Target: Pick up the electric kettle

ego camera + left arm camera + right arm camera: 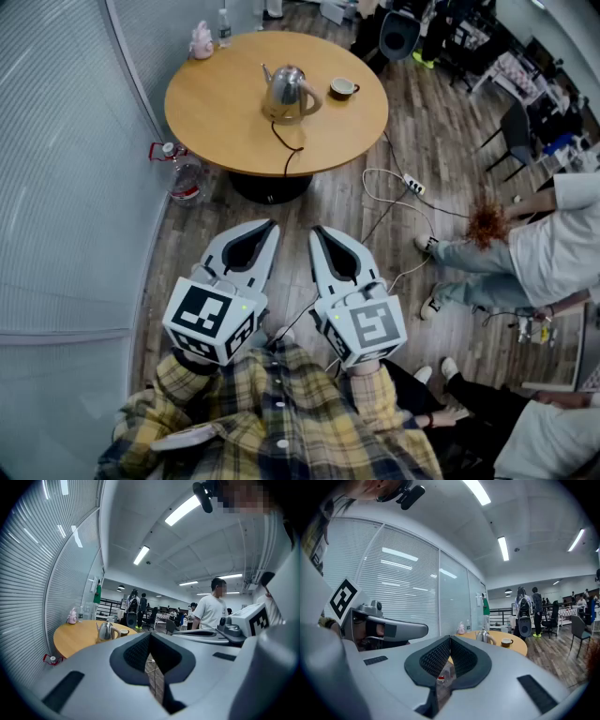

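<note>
While both tools hang short of the round table [216, 122], we record that no part of the lift is yet made. The left hand-held gripper [271, 224] and the right hand-held gripper [318, 230] sit side by side above the floor, each with its jaws pressed together and nothing between them.

We judge the risks as follows. Jaws brought in closed would only knock the electric kettle [287, 92] over or shove it along the top. Its black cord [286, 141] runs over the near table edge toward the floor and could snag or drag as the kettle rises. The cup [343, 87], near the kettle on its handle side, could be struck.

The kettle stands upright near the table's middle, ahead of both hand-held grippers and well apart from them.
</note>
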A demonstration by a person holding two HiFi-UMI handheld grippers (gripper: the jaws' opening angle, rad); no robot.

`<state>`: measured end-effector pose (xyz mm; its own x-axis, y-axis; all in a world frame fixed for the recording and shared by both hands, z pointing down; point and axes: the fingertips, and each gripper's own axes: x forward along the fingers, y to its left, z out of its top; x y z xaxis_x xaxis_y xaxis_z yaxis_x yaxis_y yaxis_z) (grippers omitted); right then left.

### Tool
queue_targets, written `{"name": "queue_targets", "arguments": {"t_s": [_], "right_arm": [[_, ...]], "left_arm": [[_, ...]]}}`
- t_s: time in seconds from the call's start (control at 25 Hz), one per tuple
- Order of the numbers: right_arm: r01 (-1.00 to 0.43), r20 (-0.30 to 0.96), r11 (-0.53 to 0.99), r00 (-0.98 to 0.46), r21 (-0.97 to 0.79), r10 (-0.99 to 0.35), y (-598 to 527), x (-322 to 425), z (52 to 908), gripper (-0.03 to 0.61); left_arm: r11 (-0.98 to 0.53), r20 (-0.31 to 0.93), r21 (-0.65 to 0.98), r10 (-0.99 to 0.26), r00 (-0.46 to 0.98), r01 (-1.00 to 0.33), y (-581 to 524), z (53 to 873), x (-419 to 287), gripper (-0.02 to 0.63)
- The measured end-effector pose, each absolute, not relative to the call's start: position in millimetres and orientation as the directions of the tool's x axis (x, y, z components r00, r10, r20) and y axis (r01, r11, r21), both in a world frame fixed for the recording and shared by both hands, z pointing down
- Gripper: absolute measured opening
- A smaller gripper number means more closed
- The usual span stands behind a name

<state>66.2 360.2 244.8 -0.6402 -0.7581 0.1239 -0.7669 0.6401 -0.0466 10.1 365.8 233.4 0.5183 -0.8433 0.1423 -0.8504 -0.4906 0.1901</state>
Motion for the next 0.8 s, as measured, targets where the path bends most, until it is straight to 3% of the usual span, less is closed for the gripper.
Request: {"name": "queue_targets", "arguments": {"t_s": [0.8], "right_arm": [[-0.755, 0.107, 0.654, -0.655, -0.051, -0.748, 348, 90, 247, 0.032]], "left_arm": [[-0.457, 0.130, 0.178, -0.867, 0.481, -0.871, 357, 234, 26, 0.002]]}}
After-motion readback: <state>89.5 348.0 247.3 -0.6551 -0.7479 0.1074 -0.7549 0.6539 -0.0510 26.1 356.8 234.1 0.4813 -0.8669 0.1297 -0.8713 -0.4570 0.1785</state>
